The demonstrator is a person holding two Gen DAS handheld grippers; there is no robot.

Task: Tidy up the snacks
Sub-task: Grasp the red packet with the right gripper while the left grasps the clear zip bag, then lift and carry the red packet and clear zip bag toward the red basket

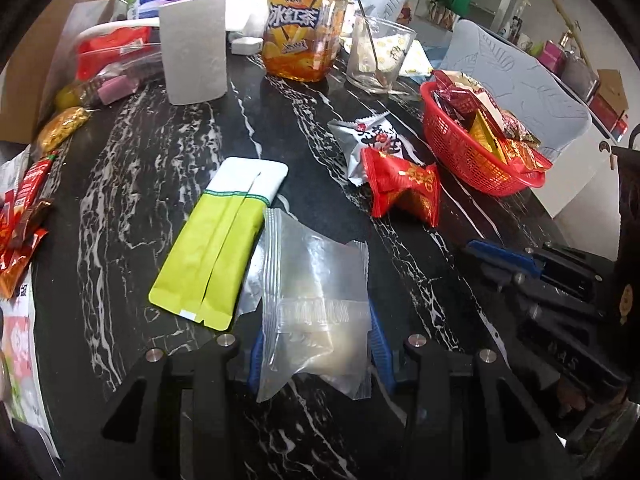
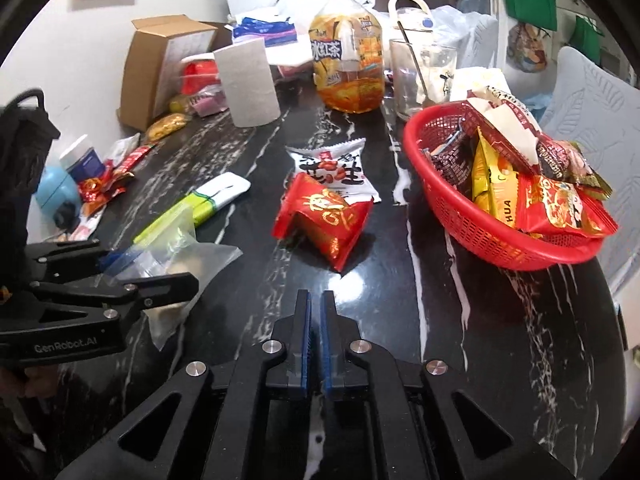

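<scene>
Brimming red basket (image 2: 480, 236) holds assorted snack packets (image 2: 560, 208).

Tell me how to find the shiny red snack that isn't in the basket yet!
Start at the red plastic basket full of snacks on the black marble table. Just left of it, two packets lie loose together. Yours is the red packet with gold writing, lying partly on the silver-white peanut packet.
</scene>
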